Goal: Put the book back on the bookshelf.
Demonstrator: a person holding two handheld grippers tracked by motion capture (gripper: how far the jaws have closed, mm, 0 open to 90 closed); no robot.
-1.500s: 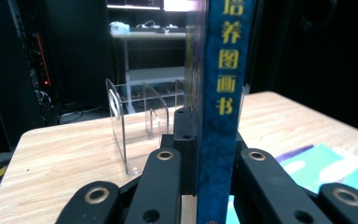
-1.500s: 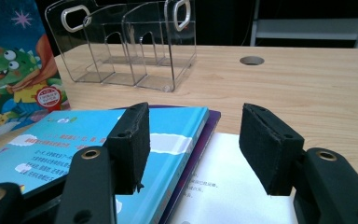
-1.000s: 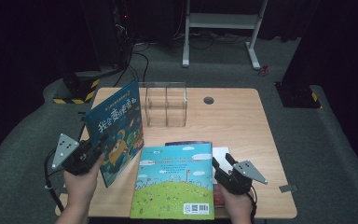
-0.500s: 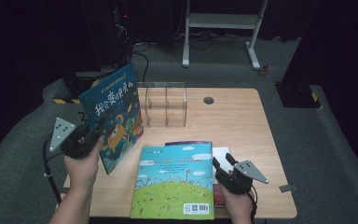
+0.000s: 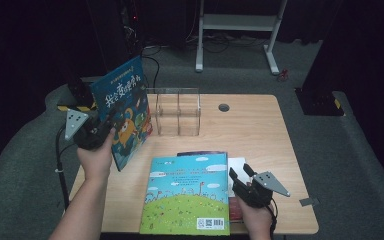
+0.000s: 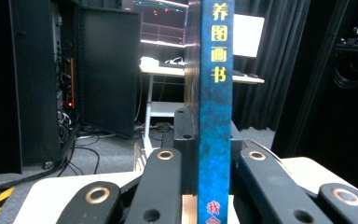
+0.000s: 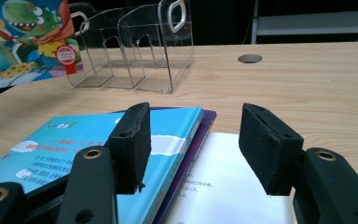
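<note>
Your left gripper (image 5: 104,131) has the blue book (image 5: 122,112) clamped. Jaws pinch its spine (image 6: 214,107) from both sides in the left gripper view. The book is off the table (image 5: 260,130), upright and tilted a bit, at the far-left edge, just left of the clear rack (image 5: 177,112). I can't tell if book and rack touch.

Your right gripper (image 5: 241,176) sits near-right, jaws wide apart, holding nothing. Its pads (image 7: 133,144) hover over a white sheet (image 7: 228,182) and the right edge of the green book (image 5: 187,192). Can't tell if they touch anything.

The green book lies flat, near centre, on top of a purple book (image 7: 193,154) whose edge sticks out on the right and far sides. White sheet is just right of that stack. The rack stands upright far-centre, well apart from your right gripper.
</note>
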